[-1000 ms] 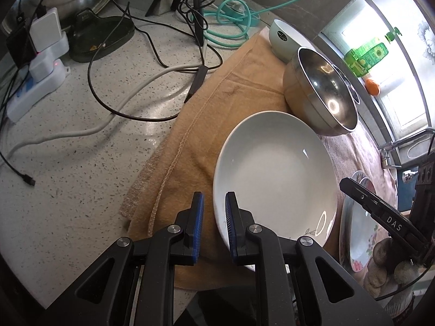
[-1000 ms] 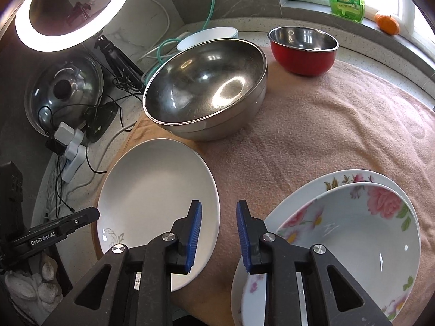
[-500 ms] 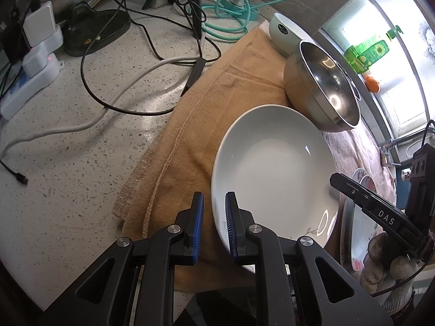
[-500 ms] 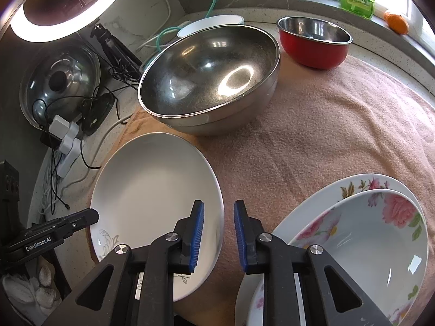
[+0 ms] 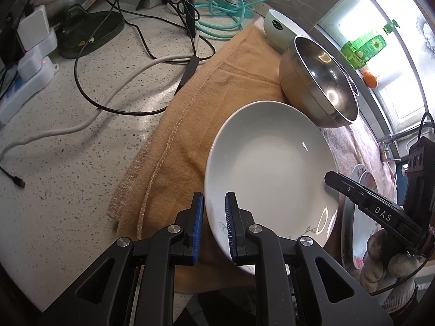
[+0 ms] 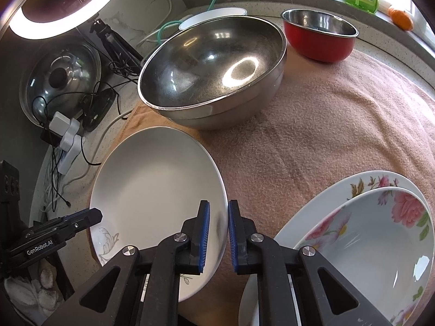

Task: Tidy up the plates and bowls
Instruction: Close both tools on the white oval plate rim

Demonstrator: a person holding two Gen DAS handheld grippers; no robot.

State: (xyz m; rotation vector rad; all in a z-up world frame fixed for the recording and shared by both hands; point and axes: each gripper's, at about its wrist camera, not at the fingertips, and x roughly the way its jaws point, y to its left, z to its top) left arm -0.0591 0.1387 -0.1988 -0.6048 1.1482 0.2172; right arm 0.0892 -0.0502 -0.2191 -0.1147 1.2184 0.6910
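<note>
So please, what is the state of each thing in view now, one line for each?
Left gripper: shut on the white plate's rim.
Right gripper: jaws just closing, now shut on the opposite rim.
White round plate: empty, gripped on both sides.
Large steel bowl: upright, empty, on the towel.
Red bowl with steel inside: upright, empty.
Floral bowl: upright, nested on the floral plate.
Pale green bowl: upright.

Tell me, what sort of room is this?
Most likely a home kitchen counter: a speckled stone countertop, a steel mixing bowl and plates on towels, and a pot lid propped beside a window. The ring light suggests that it is set up for filming.
</note>
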